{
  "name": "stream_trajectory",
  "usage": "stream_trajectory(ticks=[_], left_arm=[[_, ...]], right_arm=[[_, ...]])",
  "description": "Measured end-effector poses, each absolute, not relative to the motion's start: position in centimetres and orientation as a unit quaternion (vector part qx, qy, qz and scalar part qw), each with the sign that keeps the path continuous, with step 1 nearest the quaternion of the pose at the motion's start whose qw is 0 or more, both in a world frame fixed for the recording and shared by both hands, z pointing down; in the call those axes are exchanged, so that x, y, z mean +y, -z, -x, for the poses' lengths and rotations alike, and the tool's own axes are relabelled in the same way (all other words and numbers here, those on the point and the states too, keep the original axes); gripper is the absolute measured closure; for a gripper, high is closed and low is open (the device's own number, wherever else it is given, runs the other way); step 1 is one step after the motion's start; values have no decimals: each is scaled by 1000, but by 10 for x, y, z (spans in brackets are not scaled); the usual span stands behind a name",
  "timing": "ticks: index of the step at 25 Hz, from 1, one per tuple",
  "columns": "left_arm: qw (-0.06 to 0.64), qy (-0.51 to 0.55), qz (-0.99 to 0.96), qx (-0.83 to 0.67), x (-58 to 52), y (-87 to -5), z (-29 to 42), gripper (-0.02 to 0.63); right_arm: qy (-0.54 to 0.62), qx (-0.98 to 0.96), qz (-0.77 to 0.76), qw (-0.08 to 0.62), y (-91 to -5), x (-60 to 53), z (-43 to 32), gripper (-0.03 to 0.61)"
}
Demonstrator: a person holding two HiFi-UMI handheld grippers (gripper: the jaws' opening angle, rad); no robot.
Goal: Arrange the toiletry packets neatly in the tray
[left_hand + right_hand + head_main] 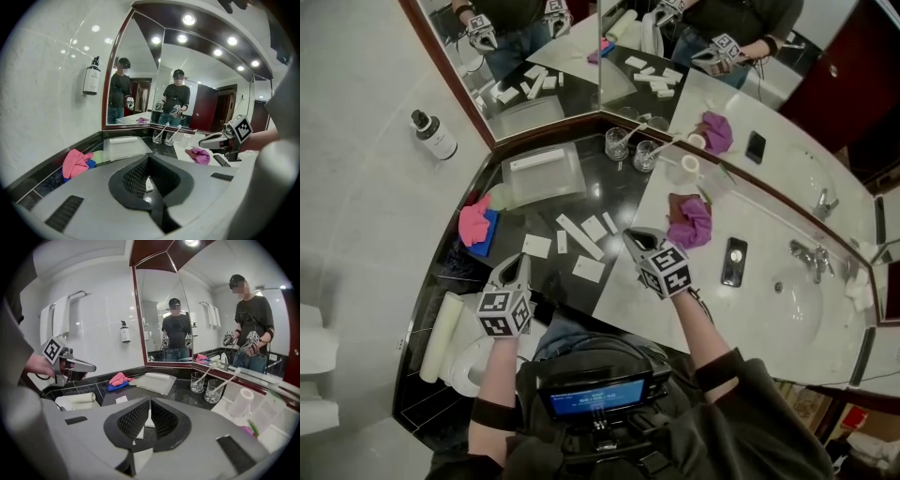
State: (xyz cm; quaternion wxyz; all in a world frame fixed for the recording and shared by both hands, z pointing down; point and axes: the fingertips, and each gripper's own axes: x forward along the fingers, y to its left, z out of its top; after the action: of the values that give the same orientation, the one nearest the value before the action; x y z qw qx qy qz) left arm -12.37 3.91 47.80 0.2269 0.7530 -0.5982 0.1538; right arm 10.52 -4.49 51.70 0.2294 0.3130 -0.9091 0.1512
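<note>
Toiletry packets (pixel 579 236) scattered loose on black table (pixel 592 161), near tray (pixel 572 184); left gripper (pixel 517 263), right gripper (pixel 632 235) jaws both pressed together, empty.

Grey left tongs (pixel 517 261), grey right tongs (pixel 632 236), black-white marker cubes (pixel 667 269), dark sleeves (pixel 750 394)

Light: ceiling spotlights (pixel 189 19) overhead; the room is bright.
Glare: small hot spots on the white wall tiles (pixel 56 61).
Edges: both gripper views bulge strongly, with black corners.
Head view: dimmer and flatter.
Focus: left gripper (pixel 149 159) shell is soft up close.
</note>
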Motion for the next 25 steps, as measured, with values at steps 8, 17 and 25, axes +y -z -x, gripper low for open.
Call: stream_trajectory(ticks=[8,17,25], left_arm=[[228,-172,-765,-578,2,-487,147,612],[228,-176,-784,-550,-64,-499,177,612],[239,-181,-788,-538,-103,-514,191,612]], right_arm=[[6,-912,-237,336,-515,-97,-21,491],[124,-878,-139,441,-553,-188,66,344],[148,-854,-92,489,-593,-257,116,327]])
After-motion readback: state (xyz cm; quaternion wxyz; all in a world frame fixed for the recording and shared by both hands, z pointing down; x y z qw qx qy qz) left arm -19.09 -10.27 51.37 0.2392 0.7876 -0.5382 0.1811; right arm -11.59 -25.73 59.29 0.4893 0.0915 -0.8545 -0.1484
